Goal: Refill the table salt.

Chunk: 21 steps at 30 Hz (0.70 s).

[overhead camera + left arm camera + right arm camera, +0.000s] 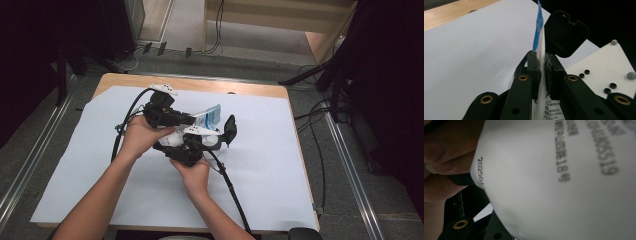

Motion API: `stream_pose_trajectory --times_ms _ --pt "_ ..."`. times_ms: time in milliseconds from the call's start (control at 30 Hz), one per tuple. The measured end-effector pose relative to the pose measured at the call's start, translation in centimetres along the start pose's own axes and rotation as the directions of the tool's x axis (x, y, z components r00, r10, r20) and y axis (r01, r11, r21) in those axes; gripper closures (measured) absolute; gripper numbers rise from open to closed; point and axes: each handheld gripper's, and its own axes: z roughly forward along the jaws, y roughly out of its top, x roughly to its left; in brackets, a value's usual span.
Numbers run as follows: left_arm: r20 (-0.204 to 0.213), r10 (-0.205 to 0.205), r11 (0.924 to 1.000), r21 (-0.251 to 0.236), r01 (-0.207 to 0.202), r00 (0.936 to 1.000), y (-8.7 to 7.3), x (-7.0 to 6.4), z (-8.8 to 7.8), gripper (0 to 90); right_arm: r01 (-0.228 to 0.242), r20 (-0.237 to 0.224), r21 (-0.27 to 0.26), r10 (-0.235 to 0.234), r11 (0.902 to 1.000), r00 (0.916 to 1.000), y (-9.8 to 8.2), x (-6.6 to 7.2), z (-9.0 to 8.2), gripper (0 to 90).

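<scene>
Left gripper (542, 68) clamped tight on the edge of a white-and-blue packet (538, 32), held up over the white sheet (260, 165) mid-table. Right gripper (222, 137) just beside it, pressed close against the packet's printed white face (554, 182); grip there impossible to tell.
</scene>
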Motion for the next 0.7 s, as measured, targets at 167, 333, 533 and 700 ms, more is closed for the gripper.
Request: stream_pose_trajectory --times_ms 167,333,533,700 --pt "-0.001 0.005 1.0 0.001 -0.005 1.0 0.0 -0.08 0.06 84.0 0.0 0.004 -0.003 0.0 1.0 1.0 -0.06 0.02 -0.04 66.1" --pt "-0.001 0.001 1.0 0.003 -0.001 1.0 -0.01 -0.12 0.18 84.2 0.012 0.012 -0.001 -0.012 0.9999 0.9999 -0.11 0.09 -0.06 65.8" --pt "-0.001 -0.007 1.0 -0.001 0.007 1.0 -0.01 -0.18 0.25 84.4 0.036 0.017 0.009 -0.036 0.9993 0.9992 -0.1 0.15 -0.06 62.7" --pt "-0.003 -0.007 1.0 -0.001 0.007 1.0 -0.02 -0.2 0.3 84.4 0.037 0.017 0.013 -0.037 0.9992 0.9991 -0.1 0.11 -0.03 63.2"
